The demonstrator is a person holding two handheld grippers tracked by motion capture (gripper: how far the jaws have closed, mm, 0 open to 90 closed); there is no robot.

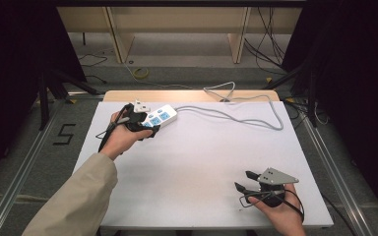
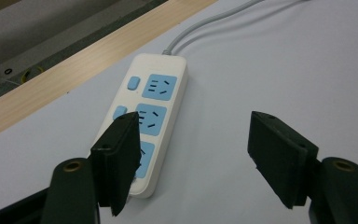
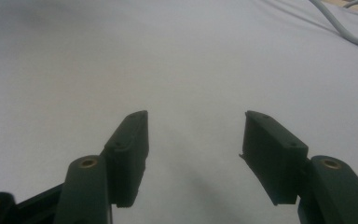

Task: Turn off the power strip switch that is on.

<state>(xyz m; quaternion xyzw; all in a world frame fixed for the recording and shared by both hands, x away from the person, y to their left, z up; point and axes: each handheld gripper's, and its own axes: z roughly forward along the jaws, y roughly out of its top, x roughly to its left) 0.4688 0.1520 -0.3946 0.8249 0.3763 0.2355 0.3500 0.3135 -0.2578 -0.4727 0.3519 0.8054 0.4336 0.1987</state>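
A white power strip (image 1: 160, 117) with blue sockets is seen lying flat near the far left part of the white table (image 1: 202, 162), and its grey cable (image 1: 236, 116) is led away across the far side of the table. The left gripper (image 1: 146, 129) is held just at the near end of the strip with its jaws spread apart, one jaw being over the strip's edge in the left gripper view. The right gripper (image 1: 242, 180) is held near the right front corner, well apart from the strip, its jaws also spread over bare table.
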